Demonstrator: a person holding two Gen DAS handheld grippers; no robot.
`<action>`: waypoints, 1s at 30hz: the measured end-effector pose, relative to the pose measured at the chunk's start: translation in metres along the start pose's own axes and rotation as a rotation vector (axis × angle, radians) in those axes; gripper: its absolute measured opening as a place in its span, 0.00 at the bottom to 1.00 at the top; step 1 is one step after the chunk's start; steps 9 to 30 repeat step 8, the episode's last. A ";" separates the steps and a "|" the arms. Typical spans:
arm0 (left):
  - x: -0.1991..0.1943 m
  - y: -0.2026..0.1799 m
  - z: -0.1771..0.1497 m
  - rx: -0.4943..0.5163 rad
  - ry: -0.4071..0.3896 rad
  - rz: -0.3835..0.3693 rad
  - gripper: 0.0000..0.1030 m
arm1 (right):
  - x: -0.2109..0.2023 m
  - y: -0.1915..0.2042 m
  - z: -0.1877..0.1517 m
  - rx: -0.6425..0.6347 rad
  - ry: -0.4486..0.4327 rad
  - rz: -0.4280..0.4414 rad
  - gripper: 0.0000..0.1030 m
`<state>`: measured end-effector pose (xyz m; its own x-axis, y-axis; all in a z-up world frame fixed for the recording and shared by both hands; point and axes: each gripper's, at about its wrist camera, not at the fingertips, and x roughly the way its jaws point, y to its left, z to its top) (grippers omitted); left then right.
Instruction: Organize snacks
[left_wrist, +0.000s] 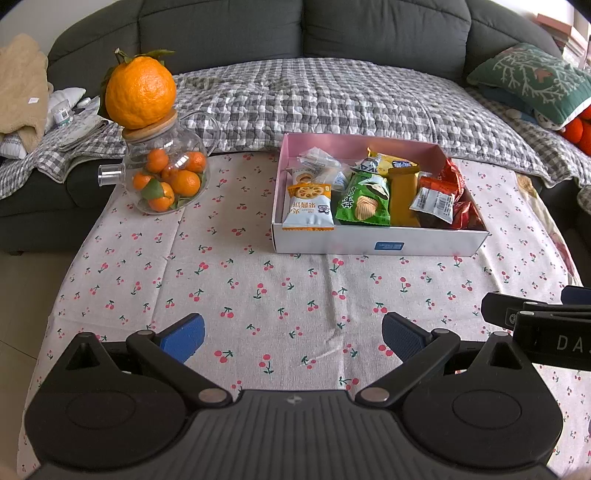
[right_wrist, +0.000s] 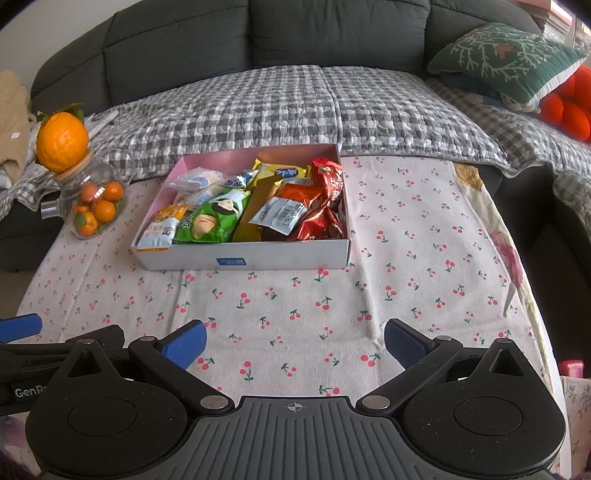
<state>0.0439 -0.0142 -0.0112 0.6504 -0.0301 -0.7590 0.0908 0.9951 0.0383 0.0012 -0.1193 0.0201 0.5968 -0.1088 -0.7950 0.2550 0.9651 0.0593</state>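
A shallow white box with a pink inside (left_wrist: 380, 243) (right_wrist: 251, 258) stands on the cherry-print tablecloth and holds several snack packets: a green chips bag (left_wrist: 364, 205) (right_wrist: 210, 221), a light blue packet (left_wrist: 308, 210) (right_wrist: 159, 230), a mustard-yellow pack (left_wrist: 404, 195) (right_wrist: 255, 212) and red wrappers (left_wrist: 452, 177) (right_wrist: 325, 206). My left gripper (left_wrist: 293, 338) is open and empty, low over the cloth well in front of the box. My right gripper (right_wrist: 295, 341) is open and empty, also in front of the box. The right gripper's body shows at the right edge of the left wrist view.
A glass teapot of small oranges (left_wrist: 166, 181) (right_wrist: 92, 206) with a large orange on its lid (left_wrist: 140, 90) (right_wrist: 62, 142) stands left of the box. A sofa with a checked blanket (left_wrist: 314, 99) (right_wrist: 314, 107) and a green cushion (left_wrist: 532, 79) lies behind the table.
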 end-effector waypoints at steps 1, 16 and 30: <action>0.000 0.000 0.000 0.000 0.000 0.000 0.99 | 0.000 0.000 0.000 0.000 0.000 0.000 1.00; -0.002 -0.002 -0.001 0.010 -0.006 0.008 0.99 | 0.001 -0.001 -0.003 -0.002 0.003 -0.003 1.00; -0.002 -0.002 -0.001 0.010 -0.006 0.008 0.99 | 0.001 -0.001 -0.003 -0.002 0.003 -0.003 1.00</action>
